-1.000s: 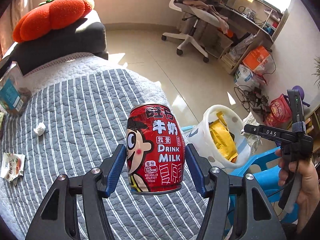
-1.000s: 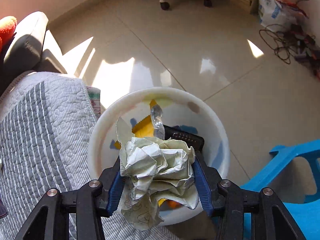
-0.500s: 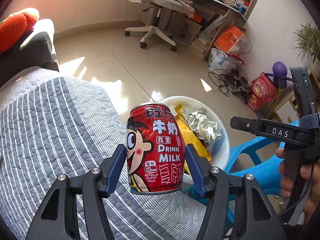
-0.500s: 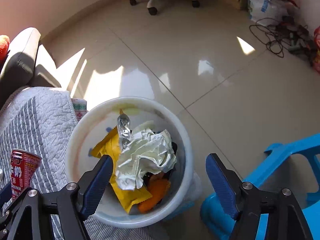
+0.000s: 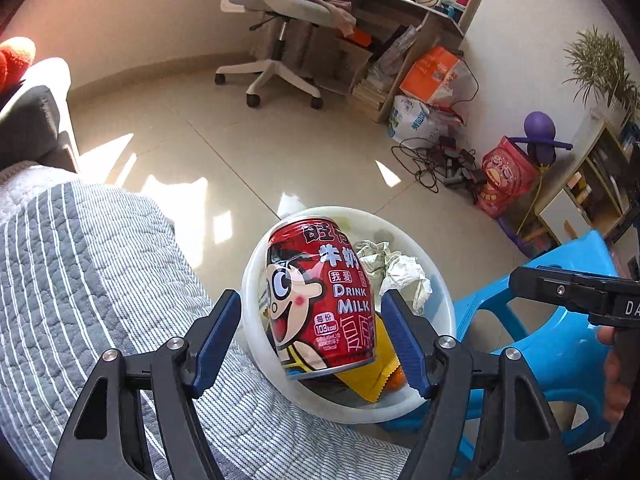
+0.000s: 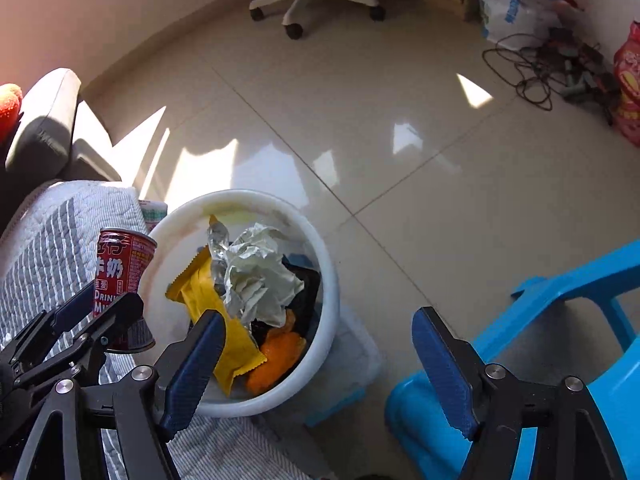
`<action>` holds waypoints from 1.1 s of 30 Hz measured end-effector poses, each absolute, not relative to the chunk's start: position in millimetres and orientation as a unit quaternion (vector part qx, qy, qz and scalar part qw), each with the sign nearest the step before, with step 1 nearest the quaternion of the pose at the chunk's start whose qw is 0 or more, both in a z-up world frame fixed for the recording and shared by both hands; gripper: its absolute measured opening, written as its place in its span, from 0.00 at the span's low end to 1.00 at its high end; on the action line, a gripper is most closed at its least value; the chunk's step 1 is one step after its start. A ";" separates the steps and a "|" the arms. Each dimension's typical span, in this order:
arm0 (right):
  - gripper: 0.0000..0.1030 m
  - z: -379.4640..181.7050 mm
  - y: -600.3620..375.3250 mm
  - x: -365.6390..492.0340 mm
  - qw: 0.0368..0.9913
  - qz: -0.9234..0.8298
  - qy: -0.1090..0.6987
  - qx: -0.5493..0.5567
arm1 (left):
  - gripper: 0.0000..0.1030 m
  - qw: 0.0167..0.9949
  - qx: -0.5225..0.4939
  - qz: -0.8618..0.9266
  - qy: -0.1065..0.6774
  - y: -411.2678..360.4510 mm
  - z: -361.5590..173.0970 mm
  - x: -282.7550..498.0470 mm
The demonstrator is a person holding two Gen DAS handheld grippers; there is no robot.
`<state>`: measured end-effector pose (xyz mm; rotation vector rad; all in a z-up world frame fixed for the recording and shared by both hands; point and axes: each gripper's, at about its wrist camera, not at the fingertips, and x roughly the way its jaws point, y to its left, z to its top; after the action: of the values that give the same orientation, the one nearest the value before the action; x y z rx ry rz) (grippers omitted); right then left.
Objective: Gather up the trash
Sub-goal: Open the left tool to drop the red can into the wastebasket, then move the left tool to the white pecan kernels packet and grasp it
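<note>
My left gripper stands open, its pads apart from the red milk can, which tilts between them over the white trash bin. The can and left gripper also show in the right wrist view at the bin's left rim. The bin holds crumpled paper, a yellow wrapper and orange scraps. My right gripper is open and empty, near the bin's right side.
A striped grey quilt lies left of the bin. A blue plastic chair stands right of it. An office chair, cables, bags and shelves line the far side of the tiled floor.
The left gripper carried the can from over the quilt to over the bin and opened; the can now tilts. The right gripper released the crumpled paper into the bin and drew back, open.
</note>
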<state>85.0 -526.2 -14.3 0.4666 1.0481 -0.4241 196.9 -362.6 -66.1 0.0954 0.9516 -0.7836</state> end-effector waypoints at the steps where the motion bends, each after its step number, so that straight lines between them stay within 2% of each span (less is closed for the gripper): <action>1: 0.79 -14.0 -525.1 84.5 0.819 -0.199 0.493 0.217 | 0.87 0.822 0.050 -0.355 0.441 -360.0 -65.1 196.8; 5: 0.80 -10.7 -519.2 83.7 0.819 -0.199 0.494 0.214 | 0.89 0.829 0.058 -0.337 0.443 -343.5 -58.4 197.5; 8: 0.81 -7.2 -512.0 83.6 0.820 -0.191 0.495 0.214 | 0.96 0.833 0.057 -0.317 0.449 -323.3 -54.7 197.9; 12: 0.81 -3.1 -496.8 84.8 0.822 -0.179 0.497 0.214 | 1.00 0.844 0.067 -0.289 0.446 -292.0 -46.5 196.5; 33: 0.88 12.3 -353.4 129.3 0.844 -0.082 0.506 0.161 | 1.00 0.864 0.048 -0.148 0.480 -85.5 -16.6 183.0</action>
<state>129.3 -353.4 12.3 0.3409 1.0676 -0.1725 183.0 -85.5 -16.6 0.1007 1.0052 -0.3103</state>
